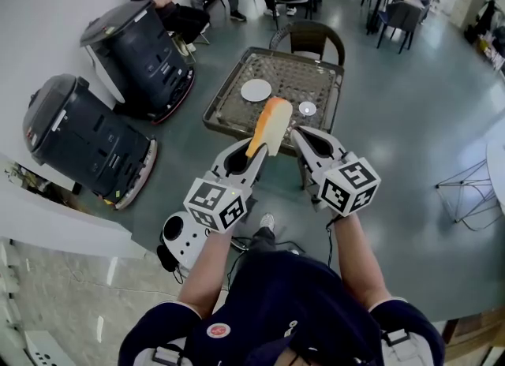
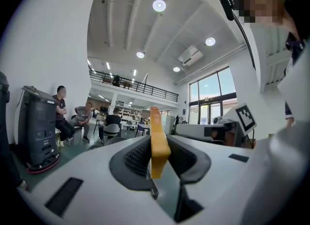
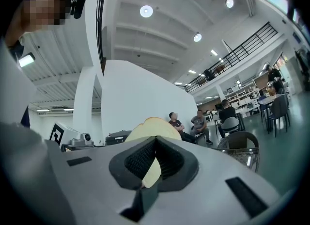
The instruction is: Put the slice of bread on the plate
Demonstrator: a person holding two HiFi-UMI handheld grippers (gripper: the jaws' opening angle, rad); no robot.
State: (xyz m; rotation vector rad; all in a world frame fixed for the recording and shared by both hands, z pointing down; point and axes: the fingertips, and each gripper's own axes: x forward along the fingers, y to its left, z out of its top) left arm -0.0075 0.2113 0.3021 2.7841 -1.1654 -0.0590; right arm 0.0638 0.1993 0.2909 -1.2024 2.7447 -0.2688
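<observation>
Between jaws of left gripper [image 2: 158,144], bread slice [image 2: 156,122] (upright).

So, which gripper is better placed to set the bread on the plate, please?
Left: the left gripper clamps the slice of bread, and the white plate lies ahead of it; the right gripper is shut, empty.

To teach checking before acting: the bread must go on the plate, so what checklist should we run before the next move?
1. Bread slice clamped in left gripper: ok.
2. Plate bare: ok.
3. Slice above plate: not ok, it is held nearer the person.
4. Slice lying flat: not ok, it stands on edge.
5. Right gripper clear of slice: cannot tell, it is close beside it.
</observation>
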